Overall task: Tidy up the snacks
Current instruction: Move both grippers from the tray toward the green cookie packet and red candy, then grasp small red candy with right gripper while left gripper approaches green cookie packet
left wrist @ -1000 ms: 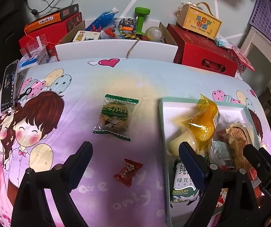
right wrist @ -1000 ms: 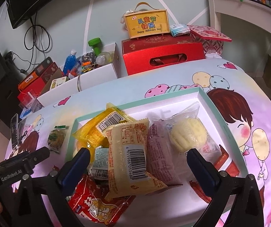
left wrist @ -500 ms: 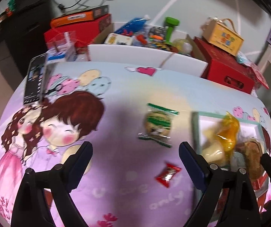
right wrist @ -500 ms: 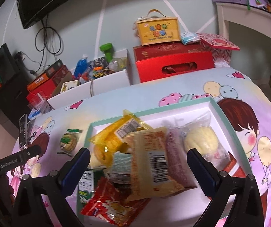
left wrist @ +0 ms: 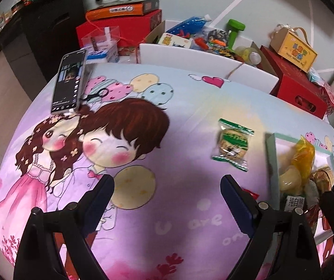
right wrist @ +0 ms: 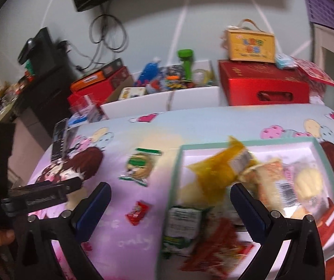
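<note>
A green-and-white biscuit packet (left wrist: 233, 144) lies on the cartoon tablecloth, also in the right wrist view (right wrist: 140, 166). A small red candy (right wrist: 137, 212) lies nearer; in the left wrist view it peeks out behind a finger (left wrist: 251, 193). A green-rimmed white tray (right wrist: 176, 163) holds several snack packs, with a yellow packet (right wrist: 216, 170) on top; the tray (left wrist: 271, 154) sits at the right of the left view. My left gripper (left wrist: 167, 203) is open and empty above the cloth, left of the snacks. My right gripper (right wrist: 170, 210) is open and empty above the tray's left edge.
A phone (left wrist: 70, 80) lies at the far left of the table. A white box of toys (left wrist: 204, 53), red boxes (left wrist: 300, 88) and a yellow gift box (left wrist: 294, 50) line the far edge. The left gripper's body (right wrist: 33, 193) shows at the left of the right view.
Both grippers have pulled back and to the left. The snacks and tray now sit further right in both views. The right view is blurred by motion. Nothing was picked up.
</note>
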`<action>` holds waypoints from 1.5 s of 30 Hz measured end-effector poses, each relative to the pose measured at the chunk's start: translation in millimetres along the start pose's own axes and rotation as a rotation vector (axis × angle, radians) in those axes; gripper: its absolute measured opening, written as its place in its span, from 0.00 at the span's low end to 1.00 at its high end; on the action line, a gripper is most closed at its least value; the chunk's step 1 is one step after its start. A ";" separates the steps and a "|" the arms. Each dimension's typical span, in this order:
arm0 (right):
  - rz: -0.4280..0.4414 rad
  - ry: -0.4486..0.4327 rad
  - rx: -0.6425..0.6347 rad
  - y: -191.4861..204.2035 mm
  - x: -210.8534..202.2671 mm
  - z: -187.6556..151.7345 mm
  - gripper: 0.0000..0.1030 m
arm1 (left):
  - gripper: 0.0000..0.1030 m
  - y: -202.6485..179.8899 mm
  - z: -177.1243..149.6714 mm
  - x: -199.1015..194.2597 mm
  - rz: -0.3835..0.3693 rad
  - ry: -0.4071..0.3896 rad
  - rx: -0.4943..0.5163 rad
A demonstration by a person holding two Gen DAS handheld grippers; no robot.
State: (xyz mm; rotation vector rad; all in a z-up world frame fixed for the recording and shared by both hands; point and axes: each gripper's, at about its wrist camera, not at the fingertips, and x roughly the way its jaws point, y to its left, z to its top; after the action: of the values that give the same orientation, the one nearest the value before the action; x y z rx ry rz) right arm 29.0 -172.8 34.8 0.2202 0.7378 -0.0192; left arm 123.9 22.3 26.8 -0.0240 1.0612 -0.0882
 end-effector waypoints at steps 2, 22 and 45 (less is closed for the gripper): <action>0.029 0.006 -0.008 9.7 2.7 -0.9 1.00 | 0.90 7.1 -0.3 -1.0 0.002 0.000 -0.015; 0.085 0.184 -0.059 50.6 62.3 -36.8 1.00 | 0.90 28.9 -7.5 41.7 -0.006 0.123 -0.057; 0.090 0.192 -0.101 56.9 72.5 -43.5 0.65 | 0.90 27.2 -5.4 47.3 -0.037 0.133 -0.057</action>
State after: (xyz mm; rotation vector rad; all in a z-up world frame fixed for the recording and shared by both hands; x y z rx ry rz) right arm 59.2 -103.9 -34.1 0.1594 0.9167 0.1263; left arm 143.7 45.5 -18.7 -0.0900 1.1959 -0.0940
